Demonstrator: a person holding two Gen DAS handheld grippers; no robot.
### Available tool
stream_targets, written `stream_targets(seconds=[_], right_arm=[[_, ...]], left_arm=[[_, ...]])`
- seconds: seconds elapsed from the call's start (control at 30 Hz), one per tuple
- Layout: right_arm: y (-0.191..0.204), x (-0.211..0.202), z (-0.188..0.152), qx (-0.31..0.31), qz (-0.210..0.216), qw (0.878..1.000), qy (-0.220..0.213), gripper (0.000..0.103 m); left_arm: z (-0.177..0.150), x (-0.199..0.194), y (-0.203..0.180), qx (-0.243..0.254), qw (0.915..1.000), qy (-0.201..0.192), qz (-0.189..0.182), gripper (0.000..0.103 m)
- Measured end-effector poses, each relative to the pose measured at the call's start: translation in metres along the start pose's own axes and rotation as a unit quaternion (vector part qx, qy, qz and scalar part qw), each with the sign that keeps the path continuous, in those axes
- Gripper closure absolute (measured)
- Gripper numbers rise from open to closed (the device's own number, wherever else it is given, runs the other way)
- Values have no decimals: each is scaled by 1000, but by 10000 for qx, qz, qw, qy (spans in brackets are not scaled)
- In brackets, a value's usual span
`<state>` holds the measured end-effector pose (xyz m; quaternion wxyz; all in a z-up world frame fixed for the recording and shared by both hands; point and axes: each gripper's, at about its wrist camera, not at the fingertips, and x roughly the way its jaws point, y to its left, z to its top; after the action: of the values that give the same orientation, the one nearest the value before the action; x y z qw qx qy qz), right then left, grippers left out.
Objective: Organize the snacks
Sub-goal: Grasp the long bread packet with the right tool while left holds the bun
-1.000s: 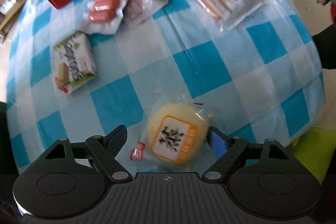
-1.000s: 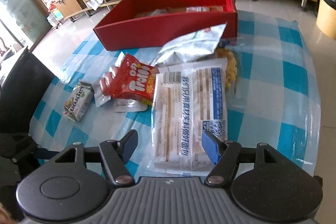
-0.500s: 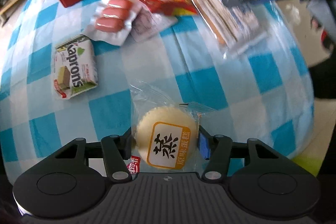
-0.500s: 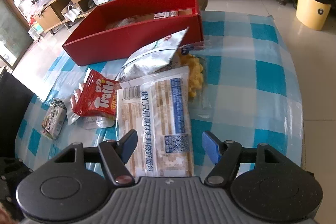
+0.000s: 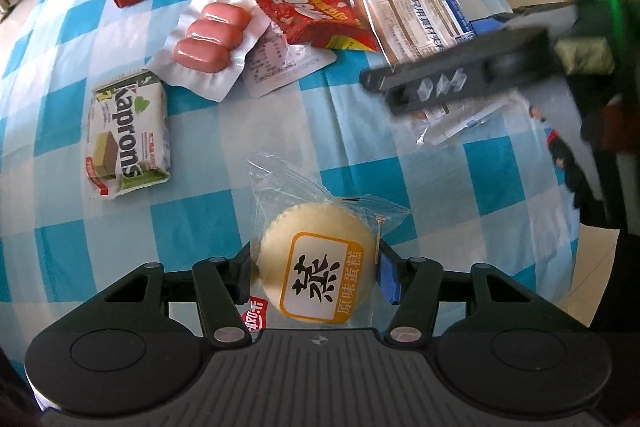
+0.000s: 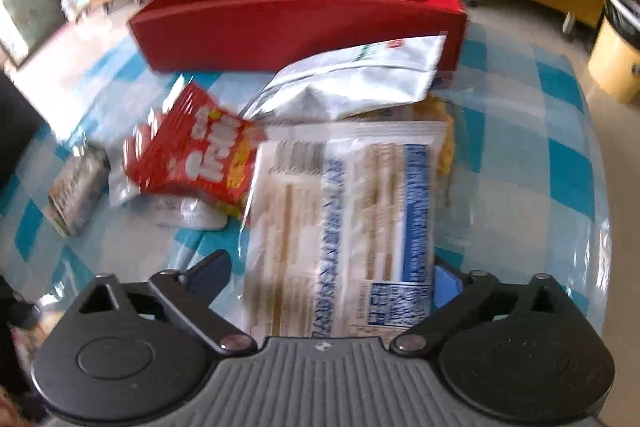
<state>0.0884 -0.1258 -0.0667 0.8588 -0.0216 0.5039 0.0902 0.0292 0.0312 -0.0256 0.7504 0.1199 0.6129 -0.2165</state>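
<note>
Left tongs (image 5: pixel 316 275): pinching the steamed cake (image 5: pixel 316 267) across its width; soft, light, crushable in a slippery wrapper.
Right tongs (image 6: pixel 332 279): spreading wide astride the long biscuit pack (image 6: pixel 344 227); probably brittle, best gripped mid-length.

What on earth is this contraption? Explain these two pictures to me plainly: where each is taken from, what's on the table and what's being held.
No robot here: a person holds a two-finger gripper in each hand, each with a camera looking along its fingers.

The left camera's picture shows the left gripper closed on a round steamed cake in a clear wrapper.

The right camera's picture is blurred; the right gripper has its jaws opening around a long white biscuit packet, not pinching it.

On the blue checked tablecloth also lie a Kaprons wafer pack, a sausage pack, a red snack bag and a silver pouch. Behind them stands a red box.
</note>
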Motion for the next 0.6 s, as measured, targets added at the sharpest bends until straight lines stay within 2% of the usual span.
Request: stream_targets(seconds=[0.13, 0.2, 0.27, 0.33, 0.6], right_arm=[[-3, 0, 0, 152, 46, 9999, -27, 0], [-4, -1, -1, 36, 90, 9999, 35, 0], [-5, -4, -4, -105, 65, 9999, 19, 6], [-7, -13, -10, -111, 24, 9999, -45, 26], [-25, -46, -34, 354, 272, 9990, -74, 31]], left_arm=[[3, 1, 0, -59, 10000, -38, 48, 38], [2, 0, 2, -129, 9999, -34, 60, 38], [1, -1, 4, -186, 9998, -38, 71, 38], [1, -4, 6, -217, 9997, -87, 66, 38], [6, -18, 3, -276, 9985, -462, 32, 37]])
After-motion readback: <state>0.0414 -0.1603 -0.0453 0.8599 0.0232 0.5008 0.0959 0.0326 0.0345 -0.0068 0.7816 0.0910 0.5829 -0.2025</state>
